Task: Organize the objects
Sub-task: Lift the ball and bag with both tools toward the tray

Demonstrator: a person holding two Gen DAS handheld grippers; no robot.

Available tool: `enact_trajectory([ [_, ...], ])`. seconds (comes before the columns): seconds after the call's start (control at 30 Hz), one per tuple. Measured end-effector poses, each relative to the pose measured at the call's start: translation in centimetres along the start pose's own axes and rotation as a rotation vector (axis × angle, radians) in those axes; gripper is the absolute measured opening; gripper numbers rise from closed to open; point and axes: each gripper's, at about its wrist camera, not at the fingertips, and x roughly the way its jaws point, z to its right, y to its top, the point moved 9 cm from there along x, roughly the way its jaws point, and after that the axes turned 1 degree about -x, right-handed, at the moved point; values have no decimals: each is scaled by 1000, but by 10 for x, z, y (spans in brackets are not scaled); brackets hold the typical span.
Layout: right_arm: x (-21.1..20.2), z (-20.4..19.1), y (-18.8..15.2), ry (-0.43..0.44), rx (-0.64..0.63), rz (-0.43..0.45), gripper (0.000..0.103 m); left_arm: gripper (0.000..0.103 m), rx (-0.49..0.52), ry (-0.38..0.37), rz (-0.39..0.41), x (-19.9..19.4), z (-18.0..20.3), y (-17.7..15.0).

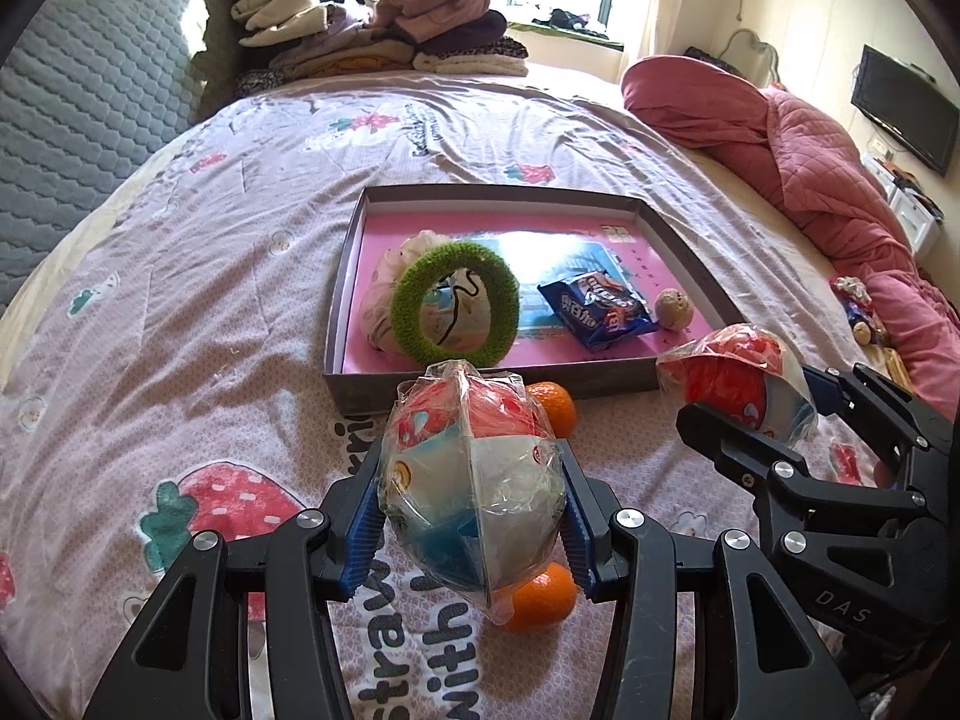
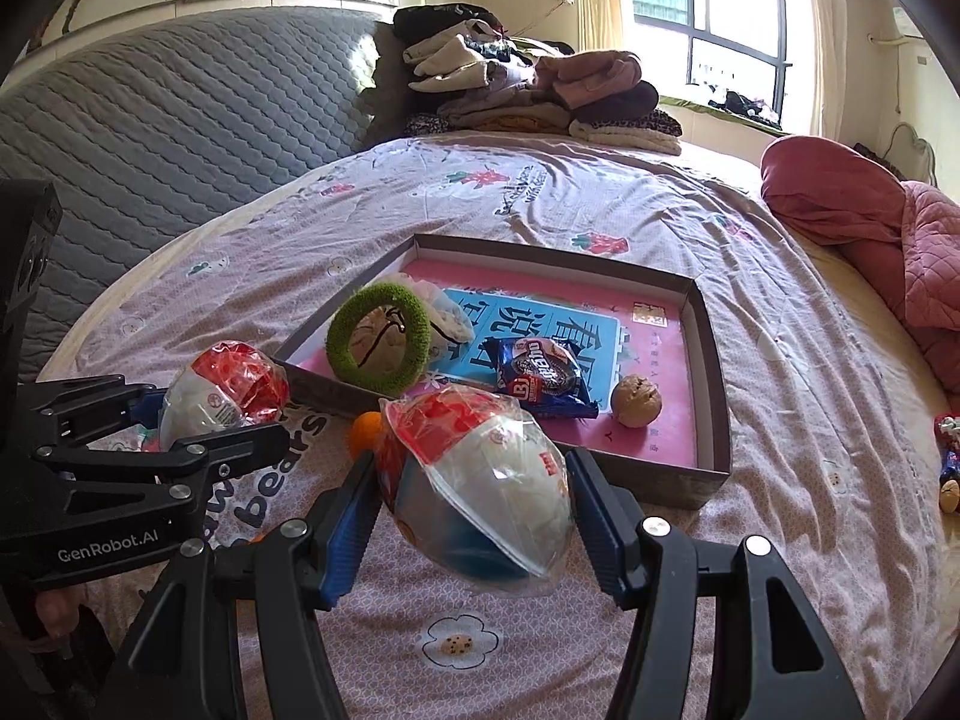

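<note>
My left gripper (image 1: 474, 492) is shut on a plastic-wrapped toy egg (image 1: 471, 480), held above the bedspread just in front of the shallow box (image 1: 480, 387). My right gripper (image 2: 474, 498) is shut on a second wrapped egg (image 2: 480, 480), also near the box's front edge (image 2: 684, 492). Each gripper shows in the other's view, the right one (image 1: 762, 402) and the left one (image 2: 210, 420). In the box lie a green fuzzy ring (image 1: 456, 300), a blue snack packet (image 1: 600, 312), a walnut (image 1: 673, 310) and a white cloth item (image 1: 384, 288). Two oranges (image 1: 552, 408) (image 1: 540, 597) lie on the bed below the left egg.
Folded clothes (image 1: 384, 24) are piled at the far end of the bed. A pink quilt (image 1: 810, 162) lies bunched along the right side. Small loose items (image 2: 951, 462) sit at the bed's right edge. A grey padded headboard (image 2: 150, 120) stands at left.
</note>
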Motion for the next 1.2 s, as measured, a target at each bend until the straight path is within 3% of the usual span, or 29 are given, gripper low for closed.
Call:
enact_trajectory([
  [1.2,-63,18,20,-39,67,132,61,52,56,5,95,-53,26,10],
])
